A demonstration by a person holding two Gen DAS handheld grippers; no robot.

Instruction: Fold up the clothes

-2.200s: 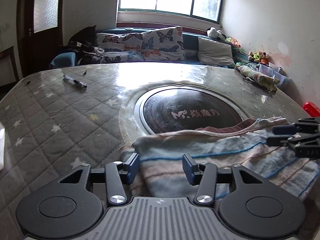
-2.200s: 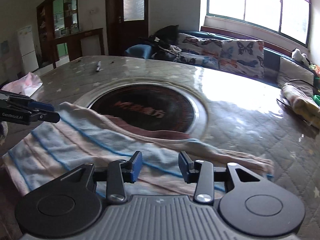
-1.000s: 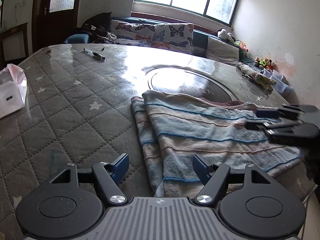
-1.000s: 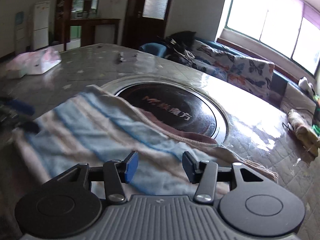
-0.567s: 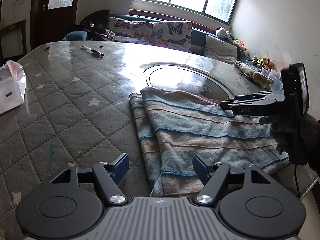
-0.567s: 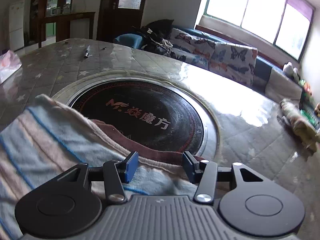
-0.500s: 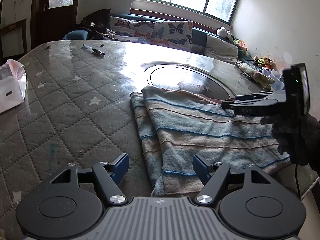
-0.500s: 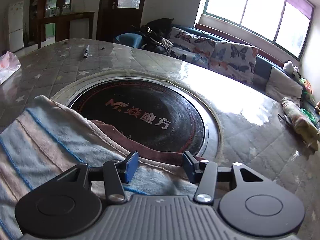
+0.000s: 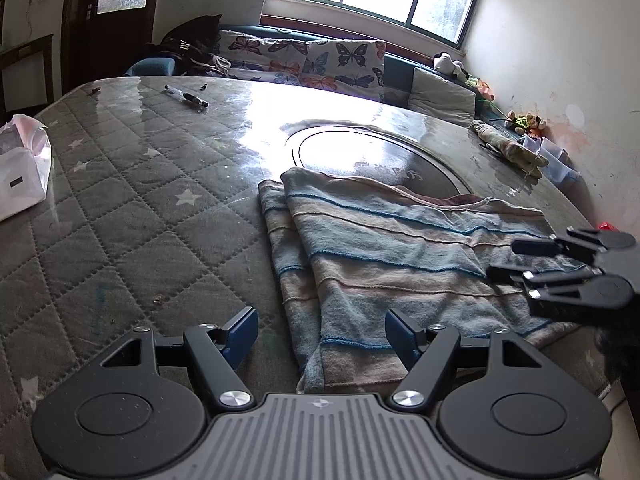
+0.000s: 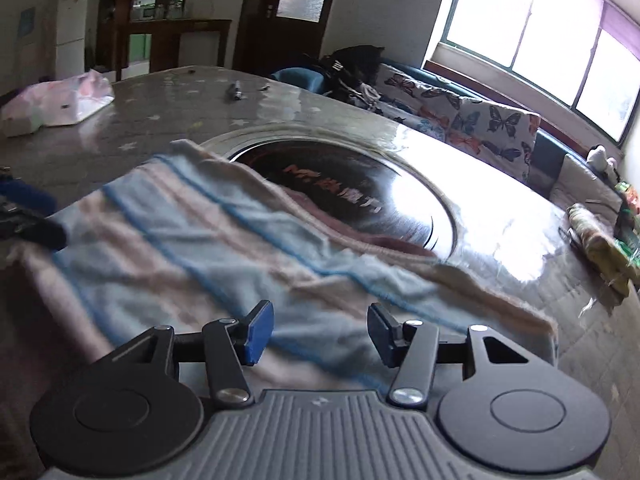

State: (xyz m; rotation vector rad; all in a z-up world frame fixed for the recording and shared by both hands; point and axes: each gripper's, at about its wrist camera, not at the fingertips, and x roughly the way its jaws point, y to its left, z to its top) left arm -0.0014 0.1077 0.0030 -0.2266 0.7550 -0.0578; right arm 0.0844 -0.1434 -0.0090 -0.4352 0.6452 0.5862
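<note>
A striped blue and pink garment (image 9: 384, 256) lies folded on the quilted table top, partly over the round black hotplate (image 9: 372, 156); it also shows in the right wrist view (image 10: 224, 240). My left gripper (image 9: 320, 334) is open and empty, just before the garment's near left corner. My right gripper (image 10: 320, 330) is open and empty, low over the garment's right part; it shows in the left wrist view (image 9: 516, 260) at the garment's right edge. The left gripper appears blurred at the left edge of the right wrist view (image 10: 24, 216).
A white and pink bag (image 9: 20, 172) lies at the table's left edge. A pen (image 9: 186, 97) lies at the far side. A rolled cloth (image 9: 508, 148) and small boxes sit at the far right. A sofa with butterfly cushions (image 9: 304, 64) stands behind.
My right gripper has swung down and back toward the garment's near right edge, now low over the fabric. The left gripper has stayed in place, open. The garment has not moved.
</note>
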